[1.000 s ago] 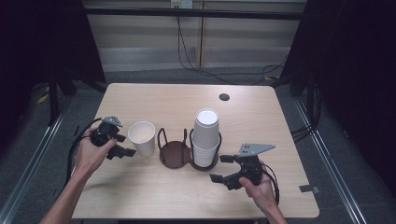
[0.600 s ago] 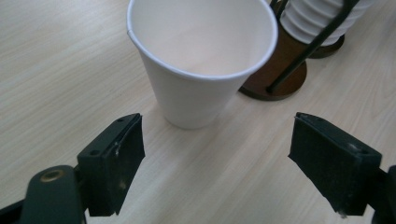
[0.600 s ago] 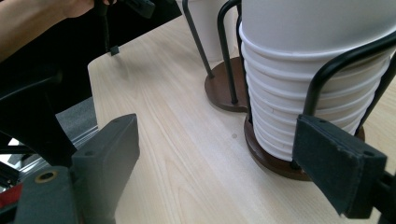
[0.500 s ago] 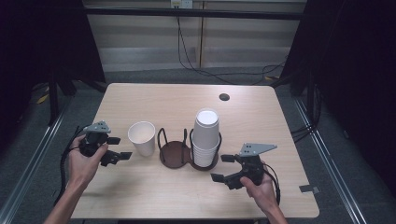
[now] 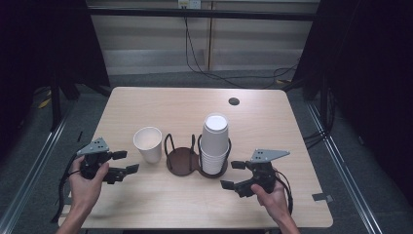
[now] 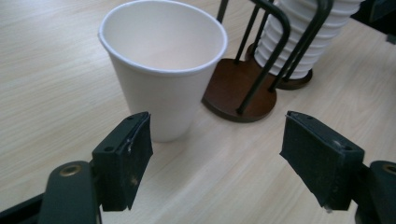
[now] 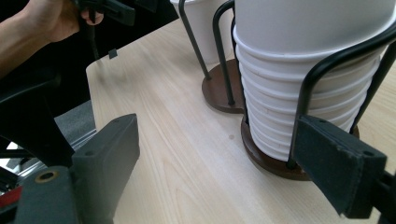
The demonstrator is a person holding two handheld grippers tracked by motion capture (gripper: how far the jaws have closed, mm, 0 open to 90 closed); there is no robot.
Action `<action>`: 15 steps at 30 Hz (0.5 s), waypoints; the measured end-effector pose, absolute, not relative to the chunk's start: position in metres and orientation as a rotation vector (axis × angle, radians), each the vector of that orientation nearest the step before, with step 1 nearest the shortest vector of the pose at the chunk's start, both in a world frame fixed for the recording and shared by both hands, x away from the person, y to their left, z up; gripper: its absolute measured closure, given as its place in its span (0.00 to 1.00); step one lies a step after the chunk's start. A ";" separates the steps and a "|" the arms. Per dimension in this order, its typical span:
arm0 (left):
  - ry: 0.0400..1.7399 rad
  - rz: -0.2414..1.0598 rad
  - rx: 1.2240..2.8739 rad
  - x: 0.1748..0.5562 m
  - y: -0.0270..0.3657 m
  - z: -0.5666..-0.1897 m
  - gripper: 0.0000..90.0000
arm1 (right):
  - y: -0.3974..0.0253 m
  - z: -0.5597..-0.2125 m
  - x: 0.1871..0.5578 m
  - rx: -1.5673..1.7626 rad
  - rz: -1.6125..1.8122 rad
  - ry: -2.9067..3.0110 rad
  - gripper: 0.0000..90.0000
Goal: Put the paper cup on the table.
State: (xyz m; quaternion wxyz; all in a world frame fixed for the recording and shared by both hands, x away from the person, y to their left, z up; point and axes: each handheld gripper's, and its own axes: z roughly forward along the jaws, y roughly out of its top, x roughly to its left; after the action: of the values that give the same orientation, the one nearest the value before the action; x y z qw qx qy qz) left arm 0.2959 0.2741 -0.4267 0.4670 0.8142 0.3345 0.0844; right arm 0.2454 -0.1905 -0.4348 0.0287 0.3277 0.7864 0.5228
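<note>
On the near left of the bench (image 5: 272, 117), a single white paper cup (image 5: 148, 143) stands upright with its mouth up, just left of a dark wire cup holder (image 5: 181, 155). That holder has two round brown bases side by side: the left base is bare, and the right one carries a stack of white cups (image 5: 215, 144), nested mouth-down and rising well above the wire loops. A small dark round hole cover (image 5: 234, 101) sits on the far right part of the benchtop.

The left hand-held gripper (image 5: 121, 162) is held low over the near left edge, left of the single cup and apart from it. Its jaws stand wide and hold nothing. In the left gripper view the single cup (image 6: 163, 65) sits just beyond the left jaw, off to the left of the gap rather than between the jaws, with the bare base of the holder (image 6: 240, 88) and the cup stack (image 6: 306, 37) farther off to the right.

The right hand-held gripper (image 5: 234, 175) is held near the front edge, just near and right of the stack, also with its jaws spread wide and empty. In the right gripper view the stack (image 7: 308, 79) looms close, inside its wire loops, toward the right jaw but not touched by it. The person's left hand (image 7: 49, 18) with its gripper shows in the far left corner of that view.
</note>
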 end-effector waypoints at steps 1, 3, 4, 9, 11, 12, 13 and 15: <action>0.821 0.217 1.994 0.293 0.273 -0.427 0.27 | -0.191 -0.435 0.245 1.011 1.614 2.426 0.17; 0.811 0.220 1.992 0.288 0.270 -0.428 0.27 | -0.191 -0.435 0.245 1.010 1.614 2.425 0.17; 0.800 0.223 1.997 0.285 0.269 -0.428 0.27 | -0.191 -0.435 0.245 1.011 1.615 2.425 0.17; 0.814 0.254 1.955 0.271 0.262 -0.429 0.27 | -0.191 -0.435 0.245 1.012 1.612 2.424 0.17; 0.817 0.255 1.951 0.266 0.259 -0.429 0.26 | -0.191 -0.435 0.245 1.015 1.614 2.423 0.17; 0.814 0.247 1.928 0.264 0.257 -0.430 0.26 | -0.191 -0.435 0.245 1.016 1.612 2.423 0.17; 0.813 0.235 1.915 0.263 0.256 -0.430 0.25 | -0.191 -0.436 0.245 1.016 1.610 2.424 0.17; 0.811 0.203 1.876 0.261 0.250 -0.433 0.25 | -0.191 -0.436 0.245 1.015 1.610 2.424 0.17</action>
State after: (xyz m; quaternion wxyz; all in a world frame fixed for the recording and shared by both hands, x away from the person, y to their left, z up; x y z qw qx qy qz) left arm 0.2613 0.2504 -0.4326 0.5175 0.7816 0.3378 0.0848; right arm 0.2448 -0.1910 -0.4355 0.0298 0.3291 0.7862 0.5223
